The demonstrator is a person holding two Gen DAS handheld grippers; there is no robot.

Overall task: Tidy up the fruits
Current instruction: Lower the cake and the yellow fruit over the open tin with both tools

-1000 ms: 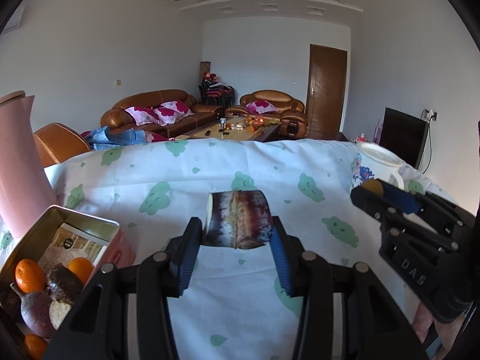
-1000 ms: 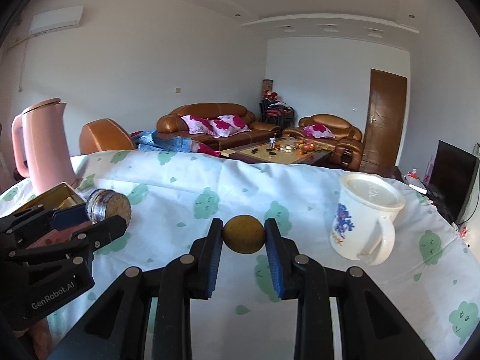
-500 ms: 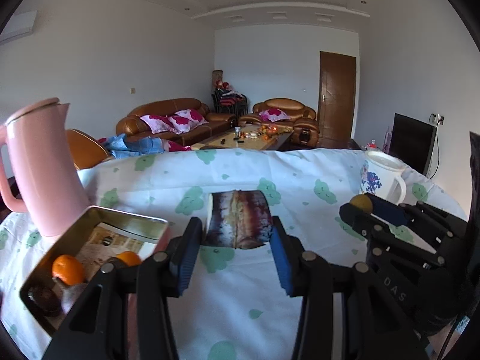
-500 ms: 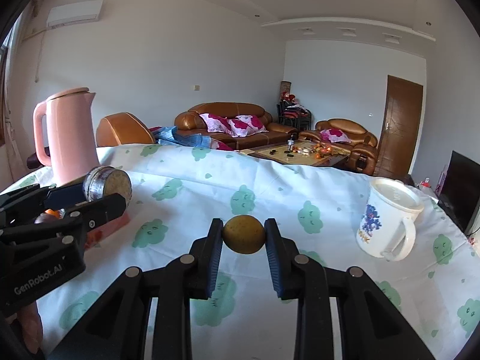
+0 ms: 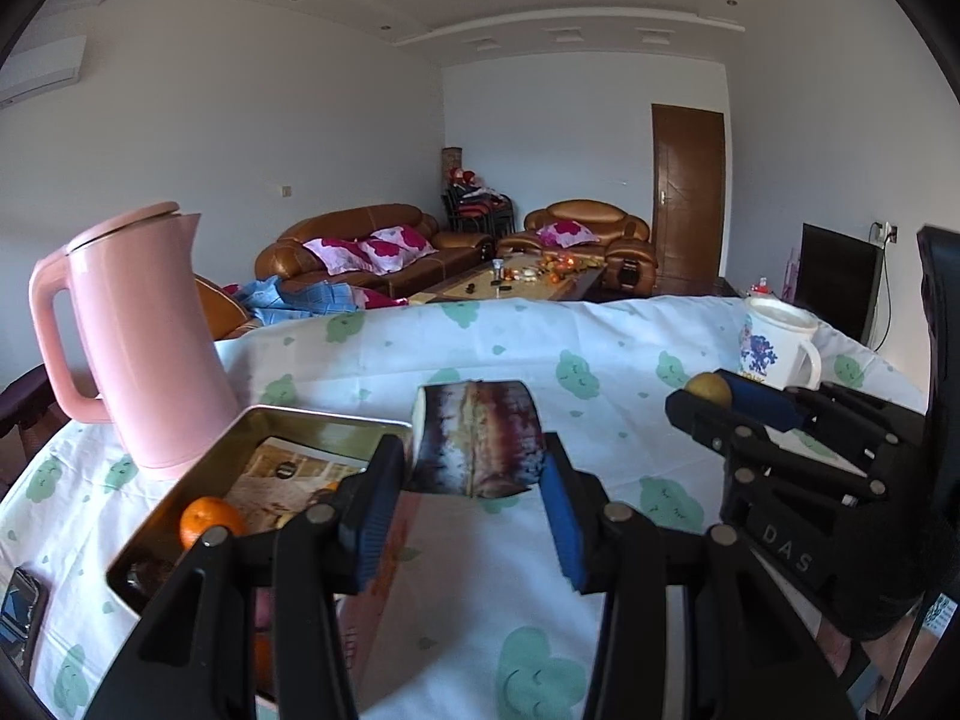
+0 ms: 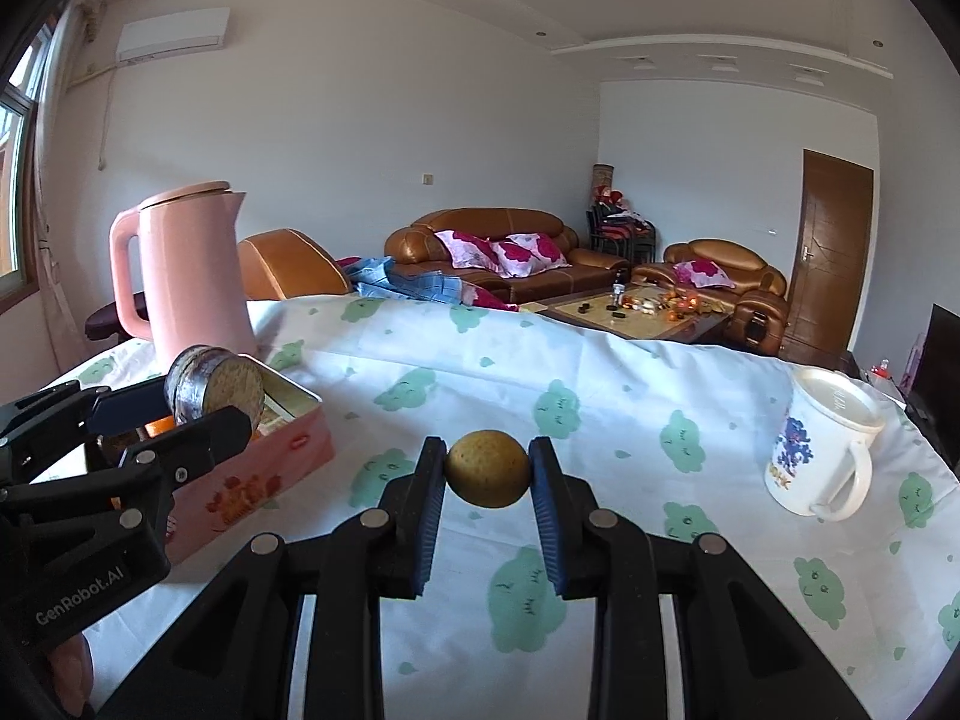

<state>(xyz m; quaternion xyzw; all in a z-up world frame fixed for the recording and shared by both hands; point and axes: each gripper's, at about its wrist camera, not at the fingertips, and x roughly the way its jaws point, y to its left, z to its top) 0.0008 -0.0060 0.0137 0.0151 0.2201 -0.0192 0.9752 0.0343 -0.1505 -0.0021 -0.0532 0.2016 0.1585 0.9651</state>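
Note:
My left gripper (image 5: 474, 480) is shut on a short purple-and-tan cut piece of sugarcane (image 5: 477, 435), held above the table beside the right rim of a pink tin box (image 5: 318, 420). The tin holds an orange (image 5: 207, 519) and other fruit, partly hidden. My right gripper (image 6: 487, 474) is shut on a small round yellow-brown fruit (image 6: 487, 468), held above the tablecloth. In the right wrist view the left gripper (image 6: 180, 426) with the sugarcane (image 6: 219, 387) hovers over the tin (image 6: 264, 468). The right gripper (image 5: 714, 402) shows at the right of the left wrist view.
A pink kettle (image 5: 144, 330) stands behind the tin at the left. A white mug (image 6: 822, 450) with a blue print stands at the right. A phone (image 5: 18, 612) lies at the table's left edge. The cloud-print tablecloth (image 6: 600, 396) covers the table.
Both grippers have swung left, toward the tin and kettle, each still holding its item. The kettle and tin now sit fuller in both views.

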